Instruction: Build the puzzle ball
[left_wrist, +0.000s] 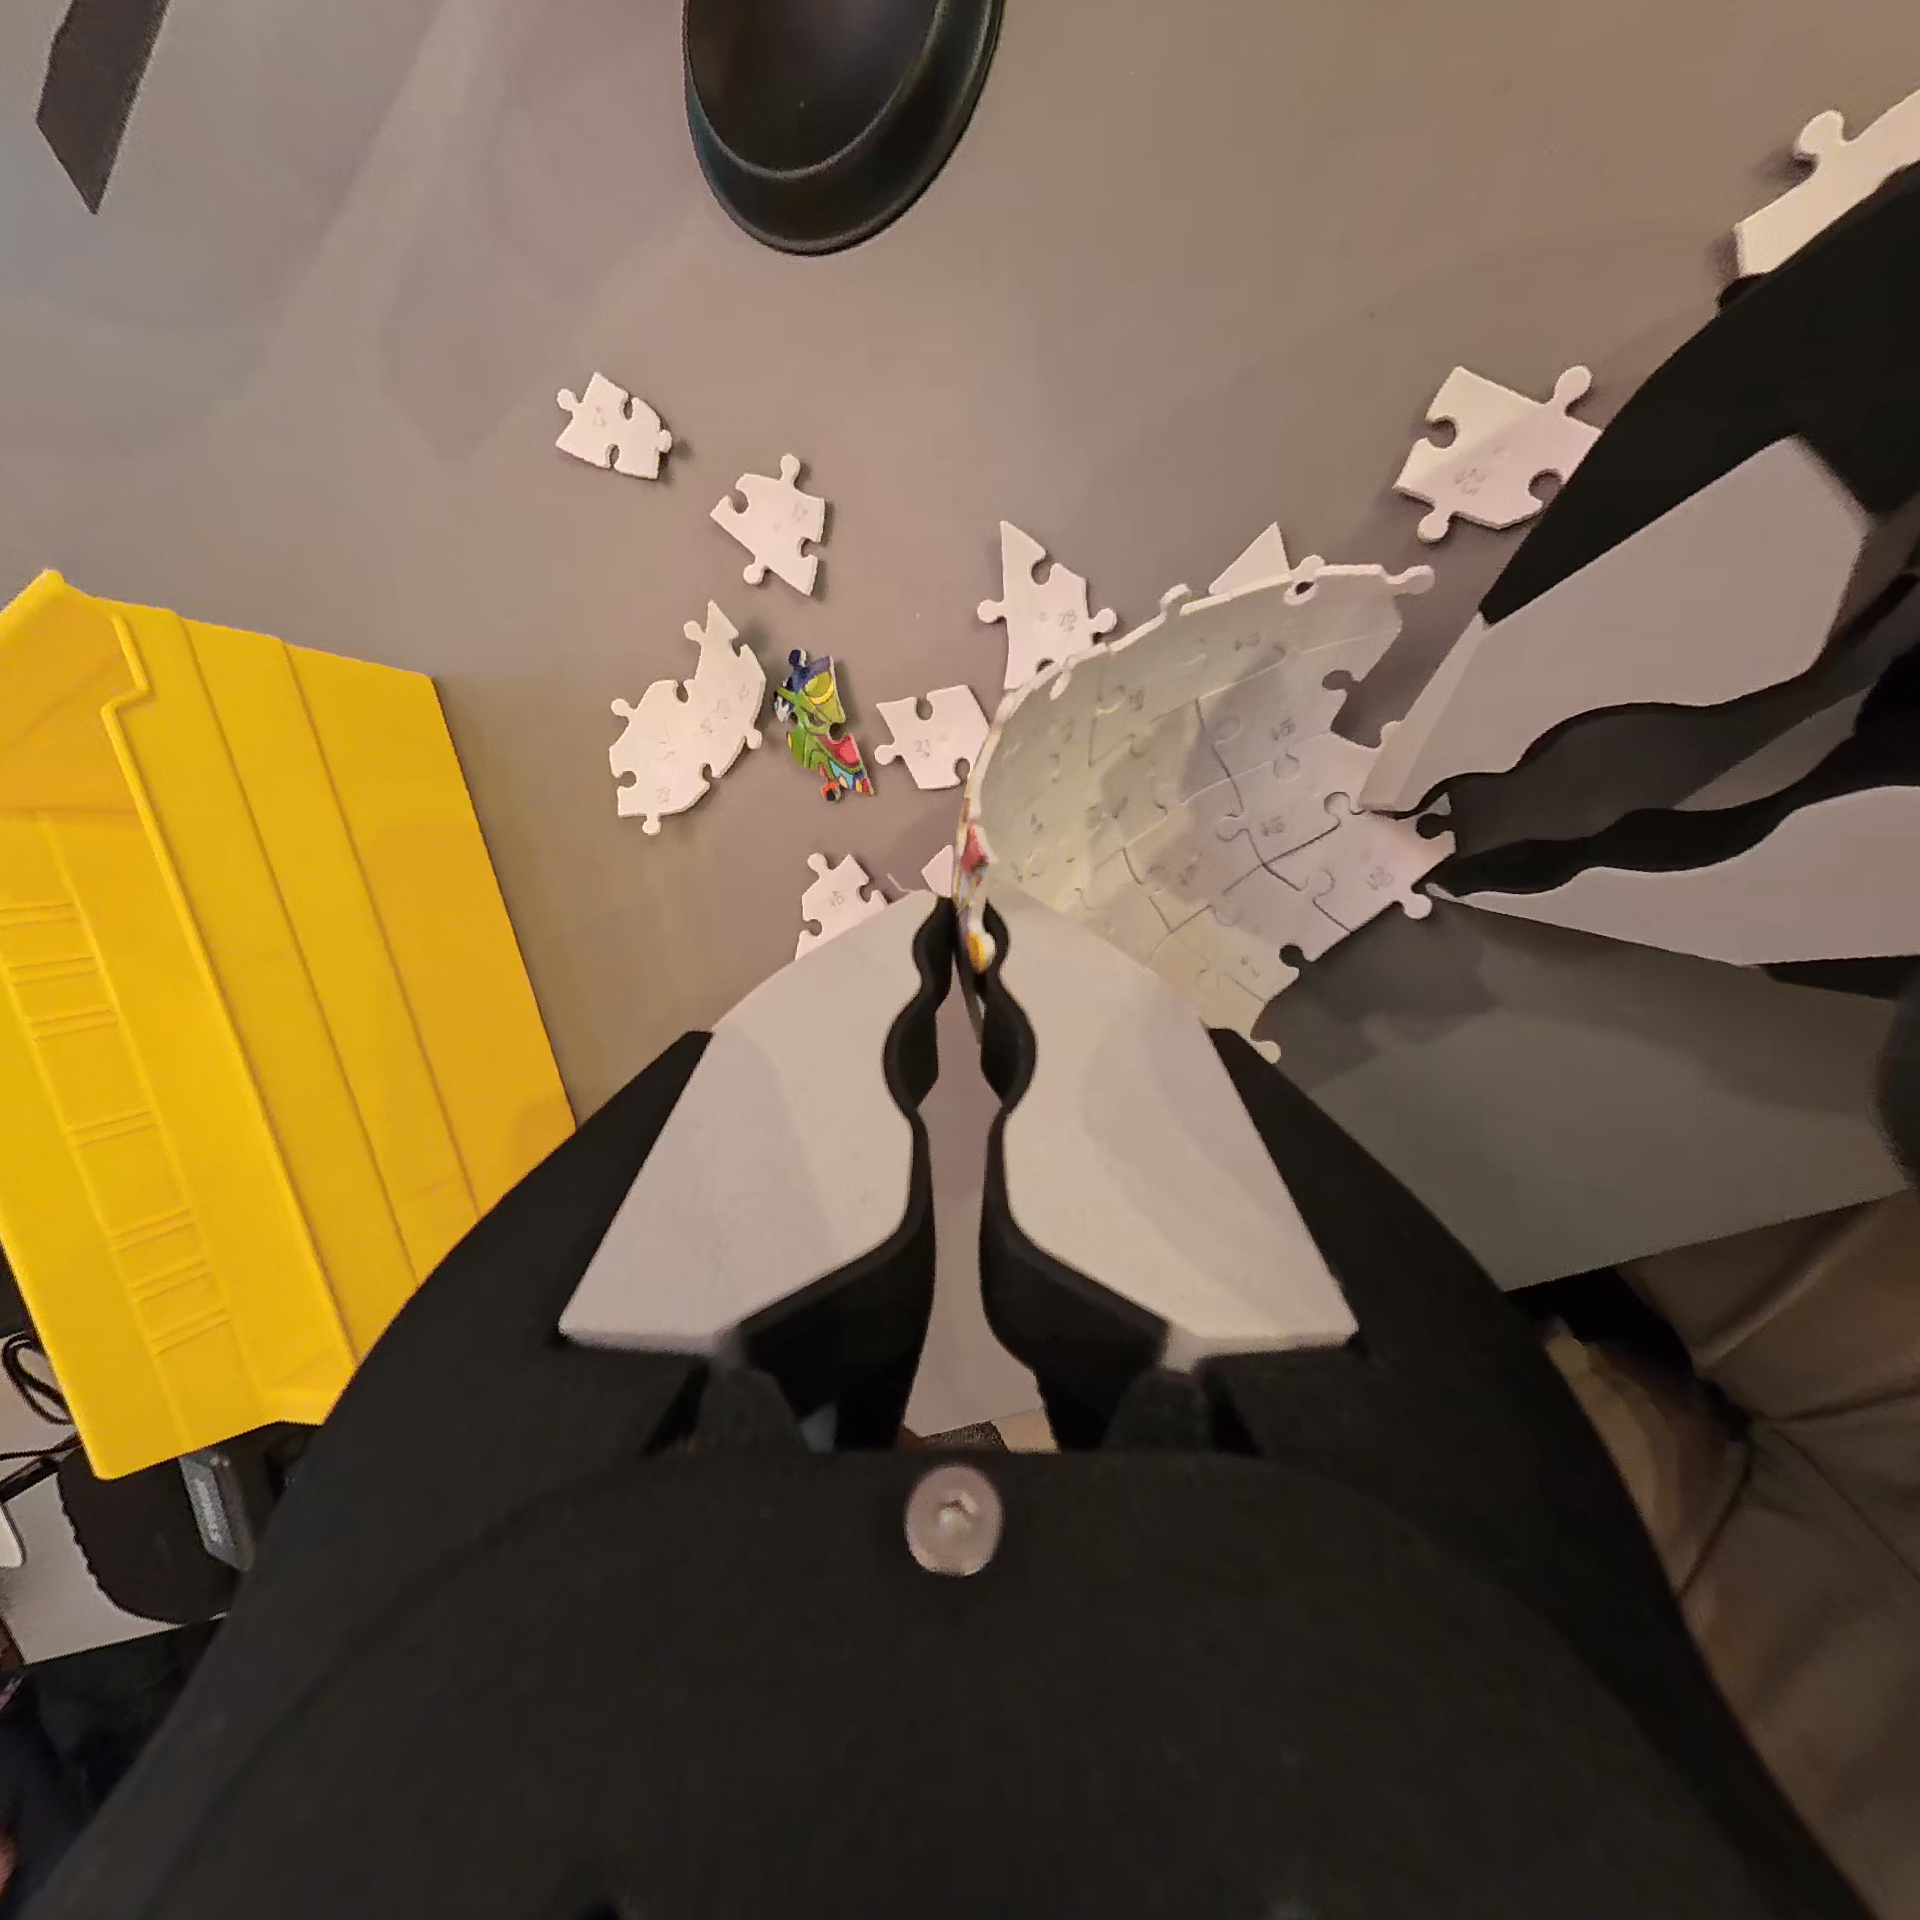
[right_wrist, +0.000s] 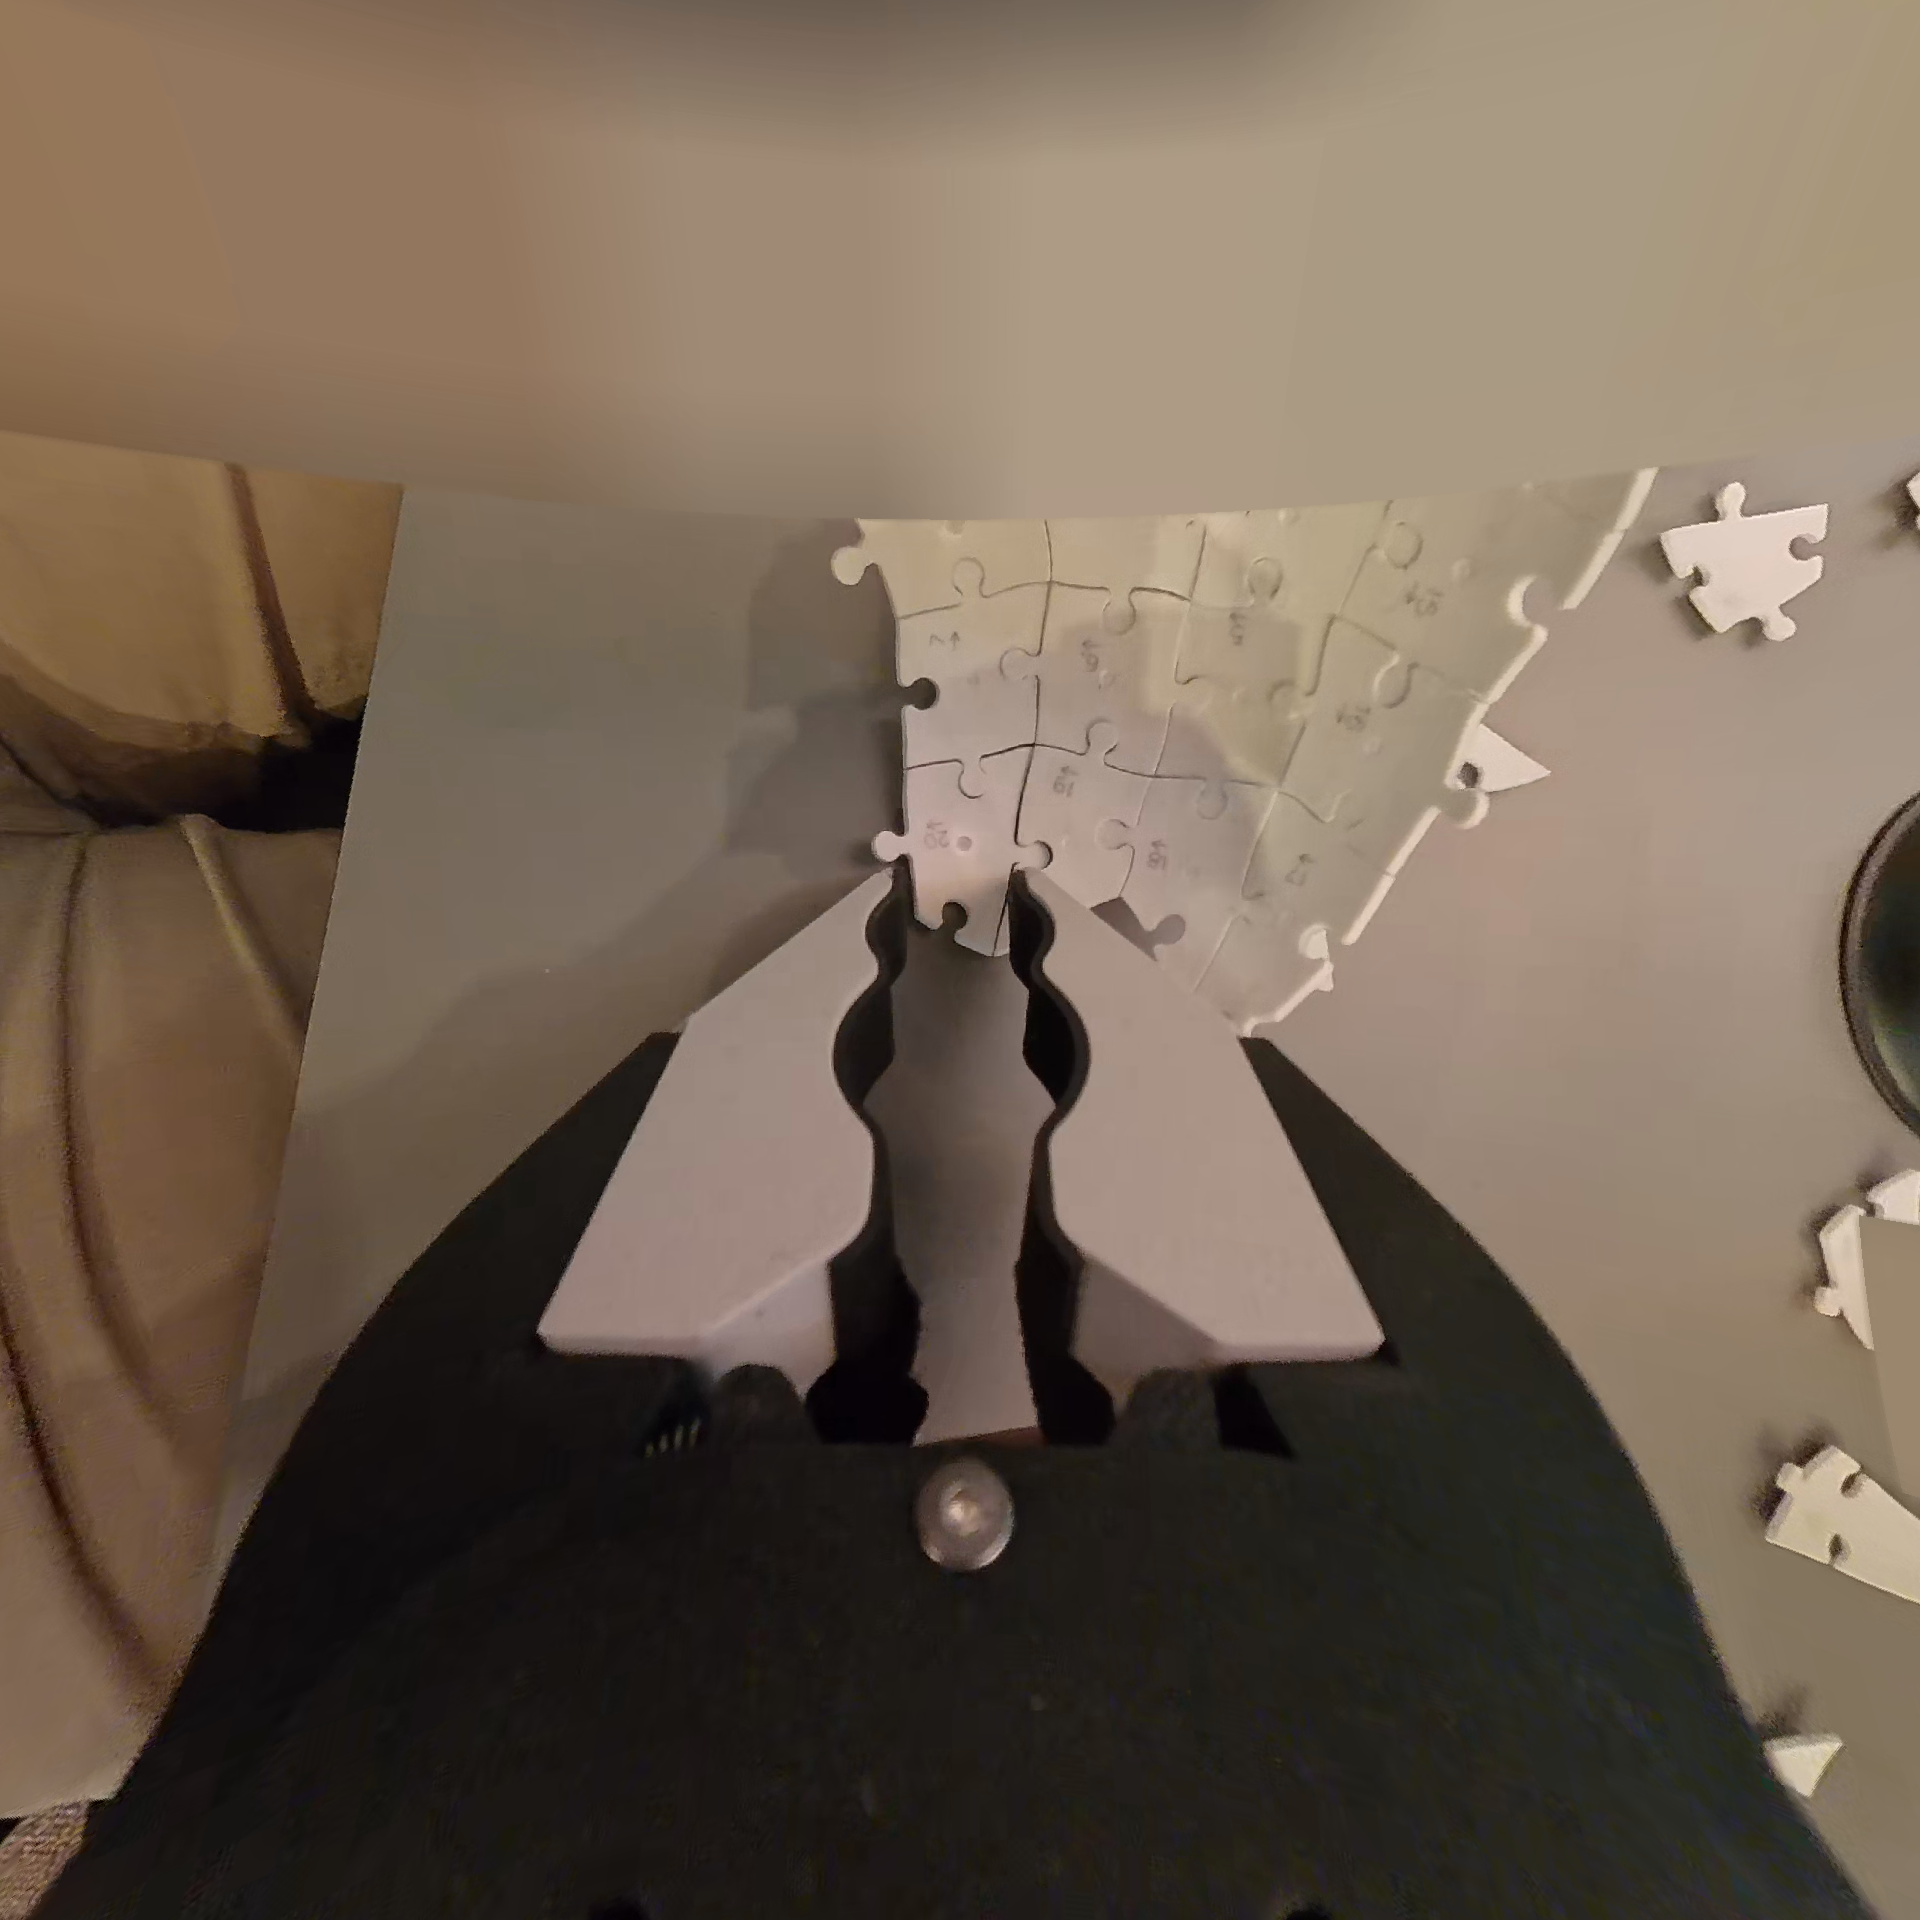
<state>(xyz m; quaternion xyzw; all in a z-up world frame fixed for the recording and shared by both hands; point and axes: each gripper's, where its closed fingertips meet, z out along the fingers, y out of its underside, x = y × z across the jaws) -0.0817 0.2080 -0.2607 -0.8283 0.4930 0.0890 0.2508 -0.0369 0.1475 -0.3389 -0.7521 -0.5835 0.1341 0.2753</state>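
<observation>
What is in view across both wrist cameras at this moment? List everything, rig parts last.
Assembled curved puzzle shell: one, white inside, printed outside, held between both grippers.
Loose white pieces: about ten, scattered on the table.
Printed-side-up piece: one, green and multicoloured, mid-table.
Yellow bin: one, left.
Black round base: one, far edge.
Table: one, grey.
Left gripper: grey and black, pinching the shell's rim.
Right gripper: grey and black, at the opposite rim.

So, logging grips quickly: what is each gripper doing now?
Left gripper: shut on the curved white assembled puzzle shell, at its rim.
Right gripper: shut on the shell's opposite edge.
</observation>
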